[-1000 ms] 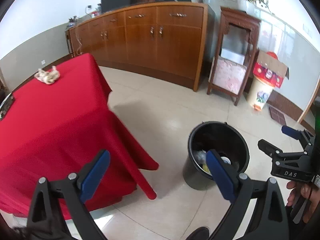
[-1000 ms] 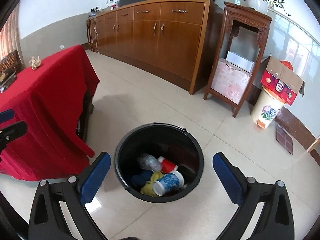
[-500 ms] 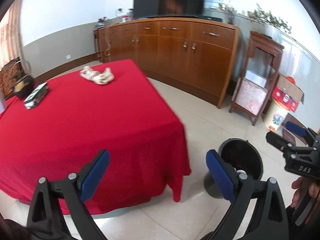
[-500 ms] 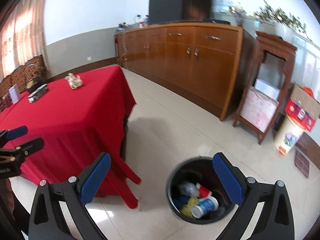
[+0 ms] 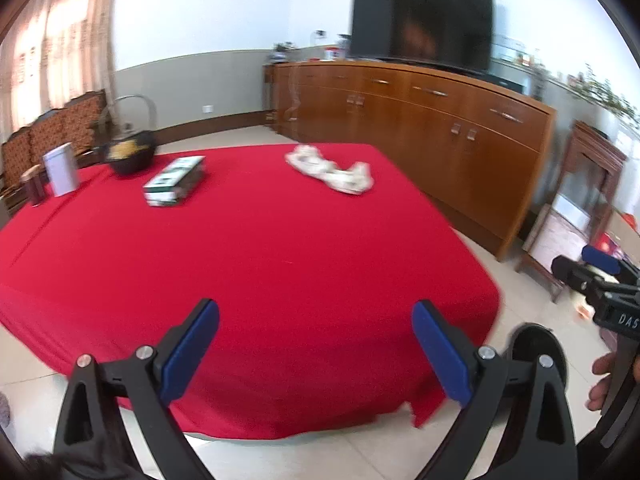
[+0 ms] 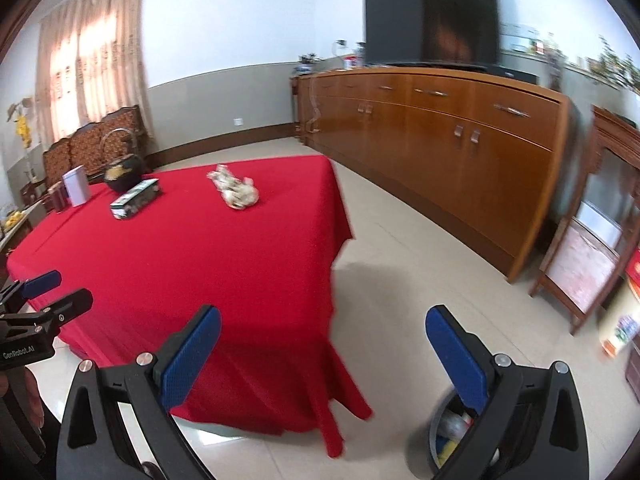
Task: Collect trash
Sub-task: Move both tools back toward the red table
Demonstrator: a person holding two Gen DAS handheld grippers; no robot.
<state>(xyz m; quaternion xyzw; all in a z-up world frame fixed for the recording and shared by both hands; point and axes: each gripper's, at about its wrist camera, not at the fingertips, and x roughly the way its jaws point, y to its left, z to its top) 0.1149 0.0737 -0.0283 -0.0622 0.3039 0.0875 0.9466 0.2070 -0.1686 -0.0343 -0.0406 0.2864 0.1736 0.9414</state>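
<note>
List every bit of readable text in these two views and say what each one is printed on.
"DAS": on the black body of the right tool, seen at the edge of the left wrist view; it may be cut off.
"GenRobot.AI": on the black body of the left tool, seen in the right wrist view.
The green and white box on the red table: print too blurred to read.

Crumpled trash on the red surface, bin low beside the claws

A crumpled wad of whitish paper [image 5: 331, 171] lies loose on the red surface [image 5: 260, 264], far ahead of the left claw [image 5: 316, 348] and slightly right of its centre line; ahead and left of the right claw [image 6: 324, 356], near the surface's far corner. The black trash bin [image 6: 440, 432] stands on the floor low at the right claw's right finger, partly hidden by it, holding a clear plastic item and something yellow. From the left claw its dark rim [image 5: 536, 340] shows just beyond the right finger
</note>
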